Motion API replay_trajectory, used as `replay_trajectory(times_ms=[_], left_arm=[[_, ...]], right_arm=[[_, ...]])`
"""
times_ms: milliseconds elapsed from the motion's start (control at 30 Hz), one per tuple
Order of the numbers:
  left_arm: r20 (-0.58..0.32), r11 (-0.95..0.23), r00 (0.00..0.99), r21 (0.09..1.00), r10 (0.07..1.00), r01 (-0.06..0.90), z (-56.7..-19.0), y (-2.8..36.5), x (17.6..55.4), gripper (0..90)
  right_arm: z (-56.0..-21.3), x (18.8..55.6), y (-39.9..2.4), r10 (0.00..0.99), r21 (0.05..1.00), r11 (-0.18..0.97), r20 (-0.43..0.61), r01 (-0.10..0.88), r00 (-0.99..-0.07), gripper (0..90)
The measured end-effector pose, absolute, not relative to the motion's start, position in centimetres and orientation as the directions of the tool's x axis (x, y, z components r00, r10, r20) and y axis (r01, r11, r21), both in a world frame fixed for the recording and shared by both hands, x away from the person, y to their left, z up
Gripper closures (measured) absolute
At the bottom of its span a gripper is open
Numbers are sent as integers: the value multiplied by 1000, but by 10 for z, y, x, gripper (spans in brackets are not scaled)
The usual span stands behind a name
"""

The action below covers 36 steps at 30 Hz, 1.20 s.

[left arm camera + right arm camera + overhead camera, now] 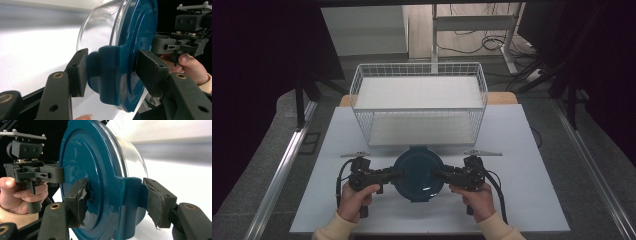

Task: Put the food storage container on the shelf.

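Currently gripping a round clear container with a teal lid [417,172] from both sides, low over the white worktop [532,200], just in front of the white wire basket [419,102]. Left hand-held gripper [398,174] clamped on the lid's left side tab [106,75], pads pressing either face of it; right hand-held gripper [438,175] likewise closed on the right tab [132,202], one pad on the lid top, the other behind the tab. Clear body [100,30] visible under the lid in the left gripper view, contents not discernible. Step in hand, by judgement: lifting the container level, probably toward the basket shelf. For a clean lift: keep both hands rising at equal pace so the lid stays flat, hold squeeze steady on both tabs, avoid pulling hands apart since that could pop the lid off the body. Worn padding on the right pads [81,202], so slip risk there; move slowly, clear the basket's front rim before going forward.
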<state>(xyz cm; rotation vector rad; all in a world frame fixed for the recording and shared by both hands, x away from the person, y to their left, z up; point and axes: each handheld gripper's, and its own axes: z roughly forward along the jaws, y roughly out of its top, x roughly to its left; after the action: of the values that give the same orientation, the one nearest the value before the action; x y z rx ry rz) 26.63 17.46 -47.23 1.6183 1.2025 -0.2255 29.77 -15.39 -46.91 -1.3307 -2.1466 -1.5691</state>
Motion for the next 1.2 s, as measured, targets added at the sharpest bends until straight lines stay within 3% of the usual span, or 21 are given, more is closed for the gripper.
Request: replay_trajectory(times_ms=[833,1200], left_arm=[[-577,42,566,721,590,691,-422,176,267,444],[-555,32,593,745,584,666,-399,175,288,445]], right_arm=[[-420,298,-152,544,787,72,484,612,-686,393],[-400,313,-155,542,811,60,463,582,-702,398]])
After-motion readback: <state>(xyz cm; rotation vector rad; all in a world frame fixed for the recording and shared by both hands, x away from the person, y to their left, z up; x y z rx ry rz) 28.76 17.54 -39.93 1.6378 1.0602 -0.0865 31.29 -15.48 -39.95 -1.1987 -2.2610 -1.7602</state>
